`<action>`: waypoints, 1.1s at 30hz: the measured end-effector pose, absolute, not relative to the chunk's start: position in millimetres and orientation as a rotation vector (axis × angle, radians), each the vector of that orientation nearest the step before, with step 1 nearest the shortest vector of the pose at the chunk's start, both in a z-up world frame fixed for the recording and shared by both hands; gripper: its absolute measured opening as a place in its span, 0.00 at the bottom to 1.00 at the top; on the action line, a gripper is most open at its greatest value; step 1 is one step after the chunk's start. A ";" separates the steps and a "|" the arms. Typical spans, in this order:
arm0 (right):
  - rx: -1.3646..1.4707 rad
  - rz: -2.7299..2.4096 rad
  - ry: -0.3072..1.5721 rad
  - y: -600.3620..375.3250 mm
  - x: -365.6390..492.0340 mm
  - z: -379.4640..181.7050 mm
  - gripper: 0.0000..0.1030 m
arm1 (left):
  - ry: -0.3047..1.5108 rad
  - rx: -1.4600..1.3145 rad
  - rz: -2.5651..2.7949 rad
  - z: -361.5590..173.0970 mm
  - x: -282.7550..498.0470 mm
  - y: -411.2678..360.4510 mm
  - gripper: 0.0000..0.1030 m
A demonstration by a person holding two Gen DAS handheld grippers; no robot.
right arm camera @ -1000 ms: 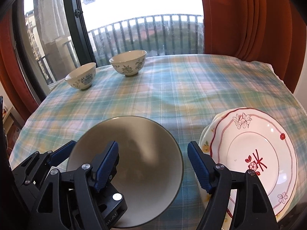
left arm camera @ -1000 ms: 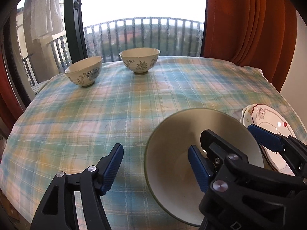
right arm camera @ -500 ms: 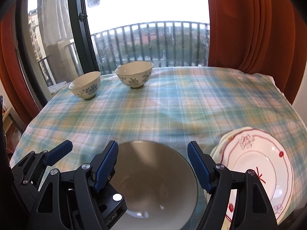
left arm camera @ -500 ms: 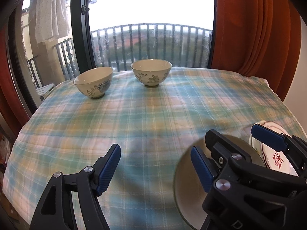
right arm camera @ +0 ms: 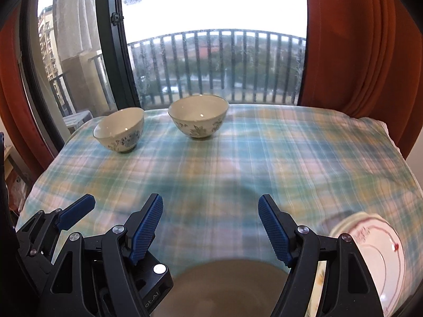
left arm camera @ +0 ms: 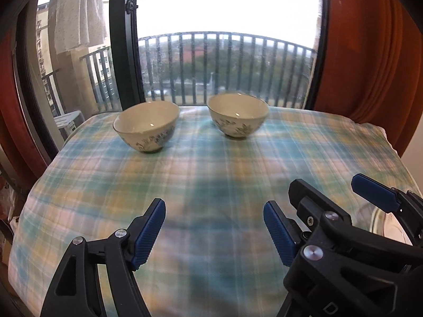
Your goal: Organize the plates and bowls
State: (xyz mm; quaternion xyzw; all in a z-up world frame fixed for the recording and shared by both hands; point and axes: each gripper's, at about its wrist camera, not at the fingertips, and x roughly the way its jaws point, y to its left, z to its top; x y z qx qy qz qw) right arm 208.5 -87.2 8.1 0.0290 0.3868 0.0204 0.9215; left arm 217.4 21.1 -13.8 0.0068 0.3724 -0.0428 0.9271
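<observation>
Bowls [left arm camera: 146,125] stand upright, mouths up; both grippers [left arm camera: 214,231] [right arm camera: 210,231] gape empty.

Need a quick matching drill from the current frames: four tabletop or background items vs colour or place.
Items:
1. plain bowl
2. plate
3. floral bowls
4. curtain

Descriptions:
A. far side of the table, by the window
B. orange-red, hanging on the right
C. nearest, below the right gripper
D. red pattern, at the table's right edge

Pairs: 1-C, 2-D, 3-A, 4-B
</observation>
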 end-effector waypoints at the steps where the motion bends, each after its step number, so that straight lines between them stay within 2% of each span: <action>1: 0.060 0.045 0.794 -84.6 214.1 9.2 0.75 | 0.763 0.012 -0.085 -12.2 222.2 23.6 0.76; 14: 0.033 0.042 0.776 -45.8 273.4 34.0 0.76 | 0.741 -0.009 -0.058 11.6 275.7 63.7 0.77; 21: 0.025 0.057 0.754 -15.2 307.1 37.6 0.81 | 0.717 0.002 0.019 15.6 305.7 97.3 0.83; 25: 0.033 0.087 0.750 3.4 325.7 33.4 0.82 | 0.717 0.007 0.040 9.7 322.6 114.3 0.86; 28: 0.053 0.084 0.764 14.8 343.2 24.2 0.88 | 0.731 0.018 0.053 2.8 335.5 124.2 0.87; 33: 0.072 0.090 0.778 28.1 366.5 9.4 0.88 | 0.743 0.039 0.062 -9.1 357.9 134.6 0.87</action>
